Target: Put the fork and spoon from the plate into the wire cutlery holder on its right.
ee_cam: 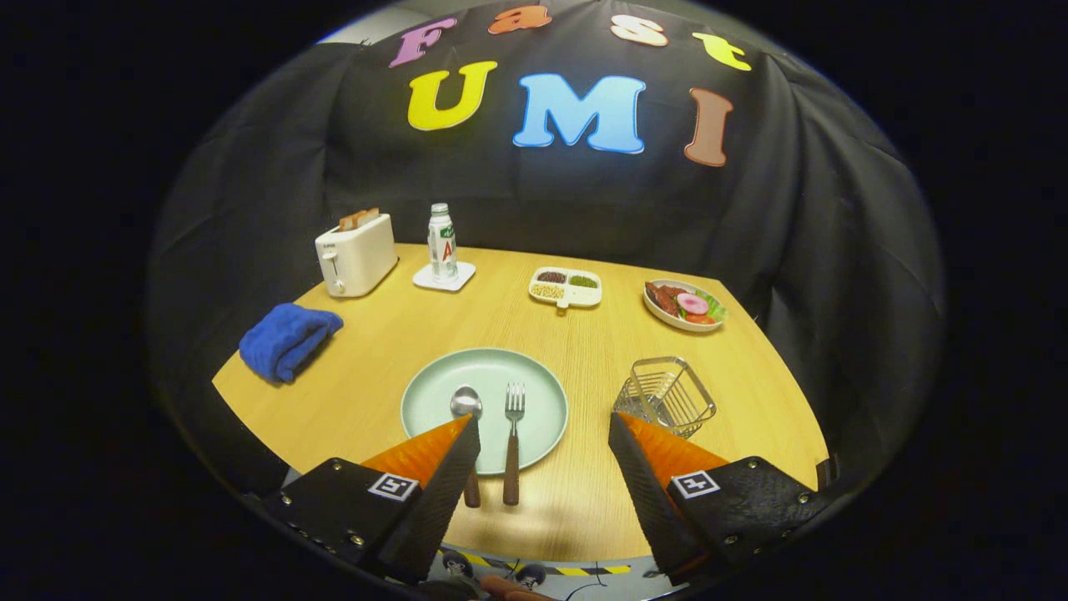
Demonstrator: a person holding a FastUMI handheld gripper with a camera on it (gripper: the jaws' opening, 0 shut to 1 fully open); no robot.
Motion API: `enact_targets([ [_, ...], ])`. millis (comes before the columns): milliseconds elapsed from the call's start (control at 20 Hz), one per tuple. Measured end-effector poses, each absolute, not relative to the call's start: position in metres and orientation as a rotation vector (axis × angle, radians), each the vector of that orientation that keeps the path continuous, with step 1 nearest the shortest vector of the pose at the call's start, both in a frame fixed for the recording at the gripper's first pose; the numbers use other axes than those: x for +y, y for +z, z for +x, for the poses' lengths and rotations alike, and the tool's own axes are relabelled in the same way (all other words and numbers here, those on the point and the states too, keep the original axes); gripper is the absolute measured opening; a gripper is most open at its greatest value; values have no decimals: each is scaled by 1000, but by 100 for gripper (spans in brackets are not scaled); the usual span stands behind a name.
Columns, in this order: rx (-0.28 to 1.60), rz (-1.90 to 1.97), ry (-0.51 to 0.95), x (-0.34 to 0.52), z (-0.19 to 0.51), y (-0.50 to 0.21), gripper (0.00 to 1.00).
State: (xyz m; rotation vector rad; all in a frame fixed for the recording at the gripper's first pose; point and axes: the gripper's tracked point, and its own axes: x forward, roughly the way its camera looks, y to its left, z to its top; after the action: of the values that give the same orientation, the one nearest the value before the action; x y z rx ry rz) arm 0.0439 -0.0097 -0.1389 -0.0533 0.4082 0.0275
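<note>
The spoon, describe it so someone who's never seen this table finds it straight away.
On the wooden table, find the pale green plate just ahead of the open gripper. The spoon lies beside the fork; it has a rounded bowl, not tines.
</note>
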Motion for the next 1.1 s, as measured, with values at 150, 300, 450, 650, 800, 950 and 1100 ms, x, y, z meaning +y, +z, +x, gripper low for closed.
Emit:
enact_targets([
  [150, 494, -73, 35, -8, 50, -168, 95],
  [300, 565, -98, 23, -11, 54, -193, 94],
  [450, 626, -97, 31, -11, 56, -210, 95],
  [650, 675, -139, 31, -16, 59, -227, 95],
  [800, 693, -162, 50, -17, 60, -231, 91],
  [950, 726, -219, 119, -9, 64, -238, 83],
  [1100, 762, -262, 167, -6, 64, -246, 40],
])
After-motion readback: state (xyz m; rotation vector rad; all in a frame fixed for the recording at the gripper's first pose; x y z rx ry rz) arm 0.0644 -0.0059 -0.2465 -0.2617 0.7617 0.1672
